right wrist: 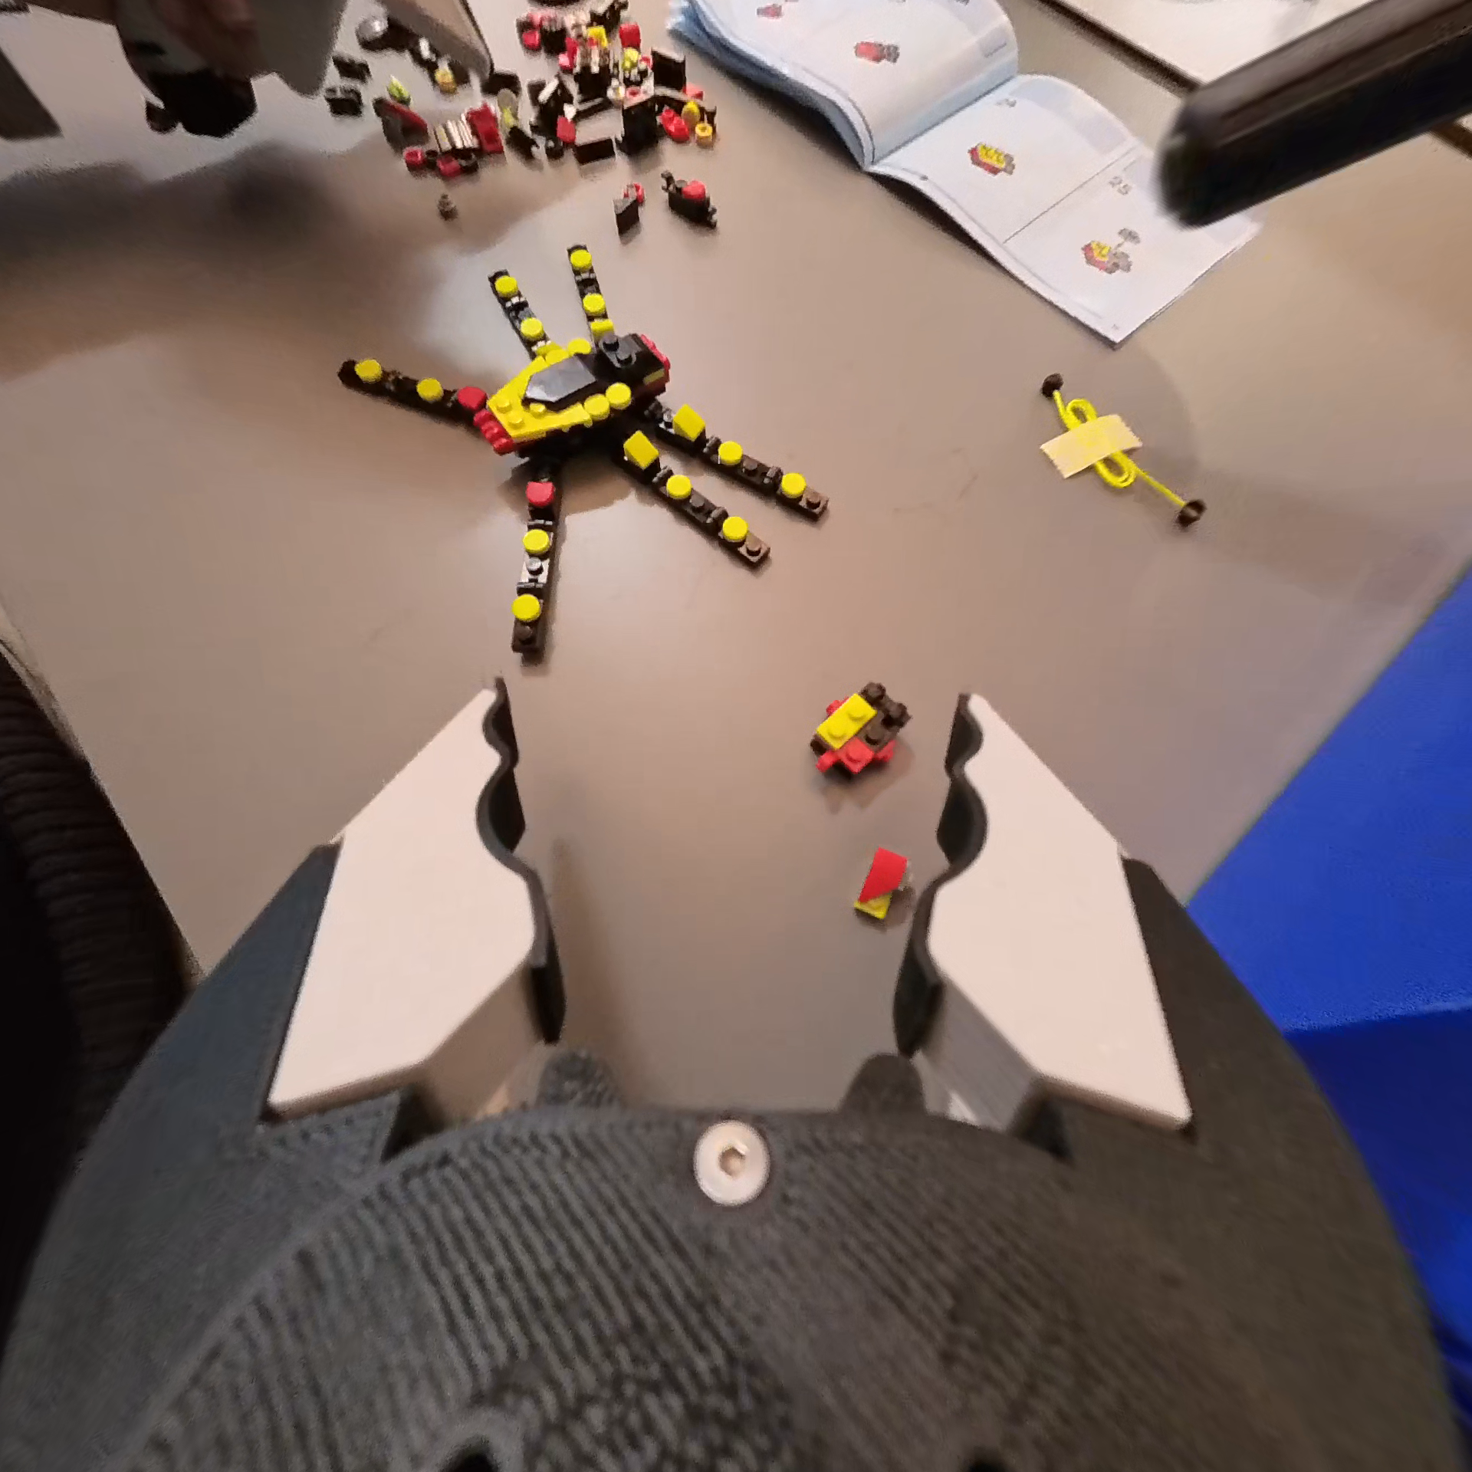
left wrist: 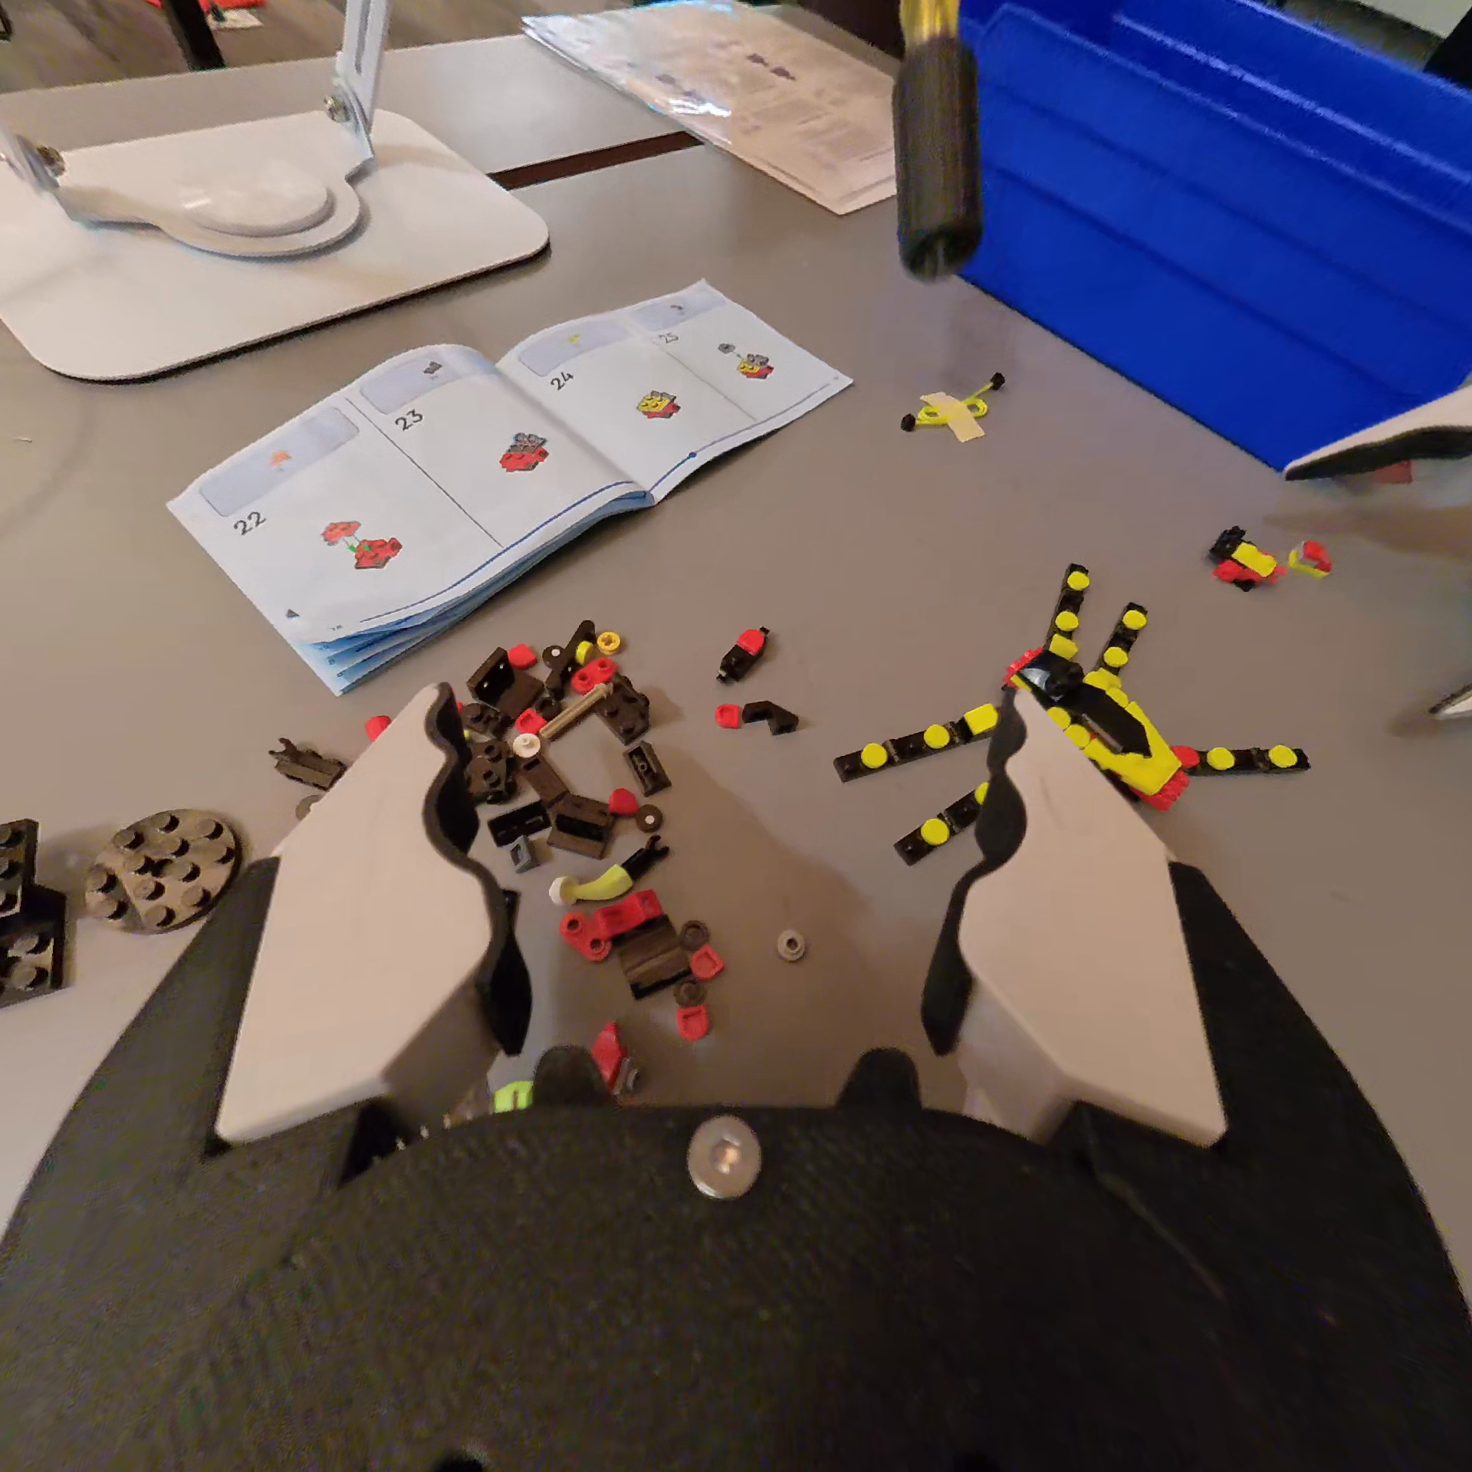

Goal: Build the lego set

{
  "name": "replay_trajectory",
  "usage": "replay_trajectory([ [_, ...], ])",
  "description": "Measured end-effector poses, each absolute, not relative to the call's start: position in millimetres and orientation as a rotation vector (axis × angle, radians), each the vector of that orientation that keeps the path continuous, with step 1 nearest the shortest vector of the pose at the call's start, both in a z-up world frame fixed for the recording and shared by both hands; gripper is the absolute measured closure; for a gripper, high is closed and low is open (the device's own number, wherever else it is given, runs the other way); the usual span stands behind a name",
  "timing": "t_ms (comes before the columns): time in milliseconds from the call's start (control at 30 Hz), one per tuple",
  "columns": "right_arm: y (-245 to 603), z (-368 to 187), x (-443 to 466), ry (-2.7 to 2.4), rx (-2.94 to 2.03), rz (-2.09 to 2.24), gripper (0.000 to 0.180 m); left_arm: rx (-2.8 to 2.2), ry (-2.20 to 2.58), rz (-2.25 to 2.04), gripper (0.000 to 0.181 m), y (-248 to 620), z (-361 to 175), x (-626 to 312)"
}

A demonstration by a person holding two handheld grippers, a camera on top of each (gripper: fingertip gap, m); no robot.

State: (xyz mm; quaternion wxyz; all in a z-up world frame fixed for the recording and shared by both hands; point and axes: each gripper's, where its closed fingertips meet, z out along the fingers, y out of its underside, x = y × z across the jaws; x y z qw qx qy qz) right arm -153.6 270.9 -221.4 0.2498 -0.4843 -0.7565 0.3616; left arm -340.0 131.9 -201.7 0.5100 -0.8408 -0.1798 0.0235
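A half-built yellow, black and red spider model (left wrist: 1107, 733) (right wrist: 573, 390) lies on the grey table with several studded legs spread out. A pile of loose black, red and yellow pieces (left wrist: 589, 804) (right wrist: 573, 95) lies beside it. My left gripper (left wrist: 725, 717) is open and empty, hovering over that pile. My right gripper (right wrist: 729, 701) is open and empty above the table, with a small red, yellow and black sub-assembly (right wrist: 856, 729) (left wrist: 1242, 557) between its fingers and a small red and yellow piece (right wrist: 880, 884) (left wrist: 1310, 557) near the right finger.
An open instruction booklet (left wrist: 494, 478) (right wrist: 996, 151) lies behind the pieces. A blue bin (left wrist: 1227, 207) (right wrist: 1354, 836) stands at the right. A yellow string with black ends and tape (left wrist: 952, 406) (right wrist: 1103, 446), a white stand base (left wrist: 239, 239) and dark round and square plates (left wrist: 159, 868) lie around. Measured from the fingertips, the white stand base (left wrist: 239, 239) is 30 centimetres or so from the left gripper and 45 centimetres from the right.
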Motion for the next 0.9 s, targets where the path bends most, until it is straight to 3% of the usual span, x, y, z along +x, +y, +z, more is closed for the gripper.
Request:
replay_trajectory([
  [367,265.5,-228.4,-153.2,-2.104,-1.298,0.968,0.074,-2.027,-0.423,0.077,0.057,134.6,-203.4,-340.1],
  [667,278.2,-238.8,-157.5,-2.093,-1.339,0.846,0.089,-2.036,-0.410,0.068,0.060,137.3,-205.2,-336.5],
  [900,289.2,-247.4,-159.5,-2.070,-1.426,0.782,0.123,-2.041,-0.405,0.066,0.063,138.7,-206.3,-334.8],
])
